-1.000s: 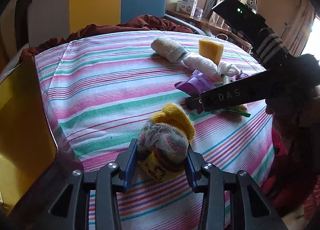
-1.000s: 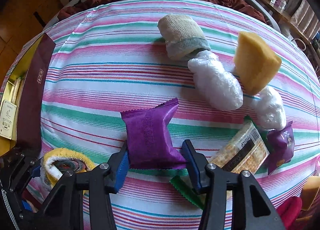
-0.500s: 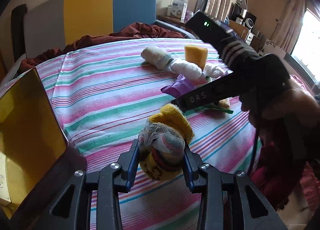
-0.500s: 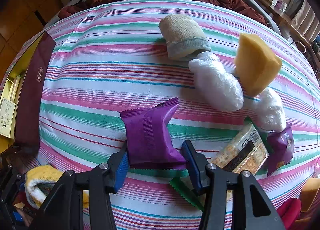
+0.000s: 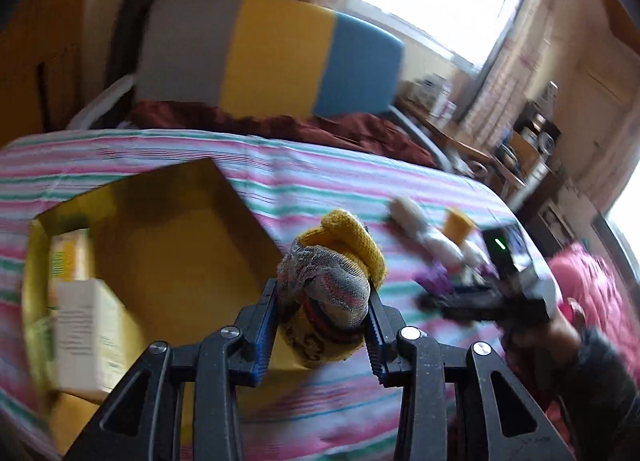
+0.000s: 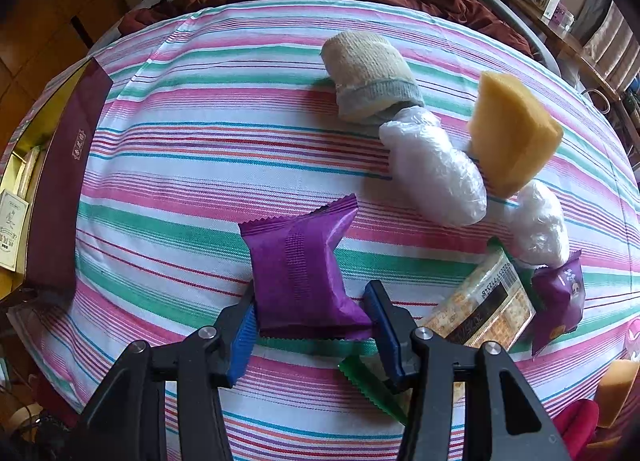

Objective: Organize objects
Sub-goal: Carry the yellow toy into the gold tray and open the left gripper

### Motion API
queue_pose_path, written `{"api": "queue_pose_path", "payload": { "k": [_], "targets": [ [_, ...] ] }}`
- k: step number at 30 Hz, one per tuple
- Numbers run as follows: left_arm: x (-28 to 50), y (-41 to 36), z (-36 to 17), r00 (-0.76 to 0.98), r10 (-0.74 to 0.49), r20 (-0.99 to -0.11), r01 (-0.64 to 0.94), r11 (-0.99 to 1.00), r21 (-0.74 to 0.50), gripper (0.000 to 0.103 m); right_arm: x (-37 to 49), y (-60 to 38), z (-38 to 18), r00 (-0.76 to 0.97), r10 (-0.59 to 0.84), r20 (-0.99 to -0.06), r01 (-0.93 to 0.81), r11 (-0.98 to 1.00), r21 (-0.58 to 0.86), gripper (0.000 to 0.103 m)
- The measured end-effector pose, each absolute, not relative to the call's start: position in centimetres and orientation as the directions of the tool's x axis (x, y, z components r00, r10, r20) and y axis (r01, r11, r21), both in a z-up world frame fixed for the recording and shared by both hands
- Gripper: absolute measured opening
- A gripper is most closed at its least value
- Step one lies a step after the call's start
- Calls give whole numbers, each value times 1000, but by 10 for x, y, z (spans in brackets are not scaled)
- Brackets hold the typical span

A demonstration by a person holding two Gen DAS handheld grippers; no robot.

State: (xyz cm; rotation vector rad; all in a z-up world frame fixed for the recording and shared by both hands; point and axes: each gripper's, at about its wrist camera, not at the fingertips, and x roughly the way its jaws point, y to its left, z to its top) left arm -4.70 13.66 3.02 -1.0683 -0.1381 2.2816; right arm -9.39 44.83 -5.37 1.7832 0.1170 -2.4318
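My left gripper (image 5: 322, 317) is shut on a rolled bundle of socks (image 5: 334, 281), yellow and grey-striped, held in the air beside the open yellow box (image 5: 168, 229). My right gripper (image 6: 310, 321) is open with its jaws either side of a purple snack packet (image 6: 298, 265) lying on the striped cloth (image 6: 200, 149). The right gripper also shows in the left wrist view (image 5: 432, 301), blurred.
A beige sock roll (image 6: 370, 75), two white plastic bundles (image 6: 434, 171), a yellow sponge (image 6: 512, 131), a cracker pack (image 6: 486, 311) and a small purple packet (image 6: 558, 293) lie to the right. The box with its maroon flap (image 6: 66, 197) is at the left and holds cartons (image 5: 86, 333).
My left gripper has lifted the sock bundle and swung left toward the yellow box. My right gripper has stayed around the purple packet.
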Motion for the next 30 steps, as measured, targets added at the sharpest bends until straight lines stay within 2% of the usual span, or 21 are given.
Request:
{"api": "queue_pose_path", "payload": {
  "k": [5, 11, 21, 22, 24, 30],
  "targets": [
    [-108, 76, 23, -535, 456, -711, -308, -889, -339, 39, -92, 462, -52, -299, -49, -953, 146, -989, 5, 52],
    [-153, 47, -4, -505, 372, -779, -179, -928, -327, 39, -94, 467, -52, -300, -46, -953, 146, -989, 2, 52],
    [-202, 34, -45, -440, 284, -852, -88, -958, -274, 42, -87, 463, -52, -301, -45, -952, 140, -990, 2, 52],
    [-206, 35, -48, -436, 277, -856, -86, -960, -267, 43, -87, 462, -52, -307, -9, -952, -16, -1000, 15, 52],
    [-211, 36, -51, -439, 259, -860, -83, -965, -248, 44, -87, 461, -52, -307, -9, -952, -17, -1000, 15, 52],
    [-217, 37, -58, -430, 232, -872, -75, -972, -222, 54, -86, 460, -52, -307, -8, -952, -20, -1000, 15, 52]
  ]
}}
